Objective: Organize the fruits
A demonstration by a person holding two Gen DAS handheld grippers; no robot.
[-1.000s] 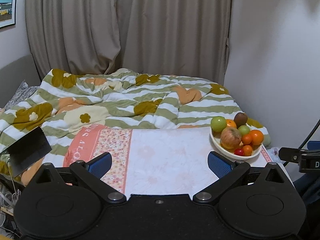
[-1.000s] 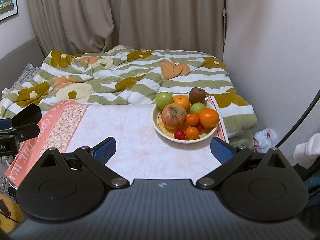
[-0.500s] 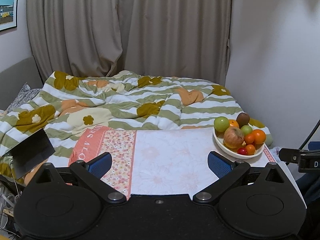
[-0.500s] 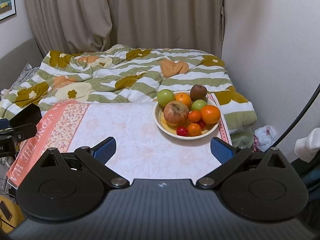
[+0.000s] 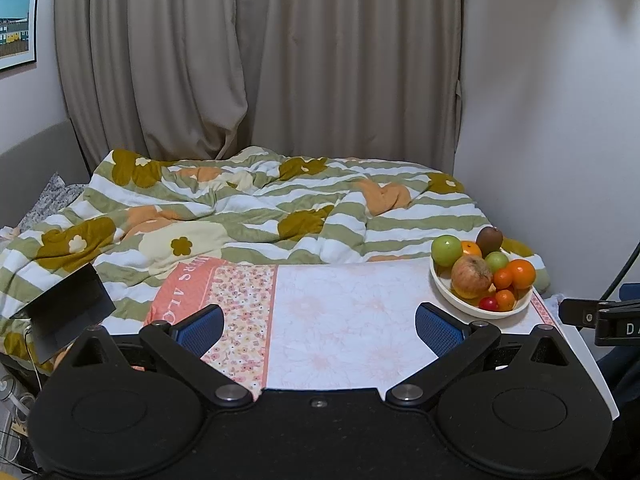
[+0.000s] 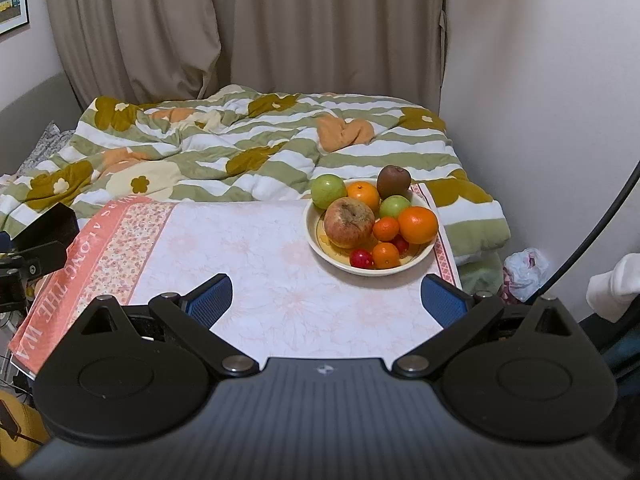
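A bowl (image 6: 416, 262) stands on the far right part of the desk (image 6: 260, 264), which carries a cloth (image 6: 120, 248). The fruits lie in the bowl: an apple (image 6: 349, 222) in the middle, a kiwi (image 6: 393, 181) behind it at the far rim, an orange (image 6: 418, 224) to the right. Behind the desk is the bed with a blanket (image 6: 240, 148), and behind the bed hangs a curtain (image 6: 240, 28).

Framed picture (image 5: 16, 24): cut off by the left edge.
Cloth lettering (image 6: 60, 280): partly hidden behind the gripper body.
Bowl (image 6: 314, 236) bottom: covered by fruit.
Small red fruit (image 6: 401, 243): mostly hidden behind oranges, kind unclear.
White object (image 6: 614, 280): cut by right edge.
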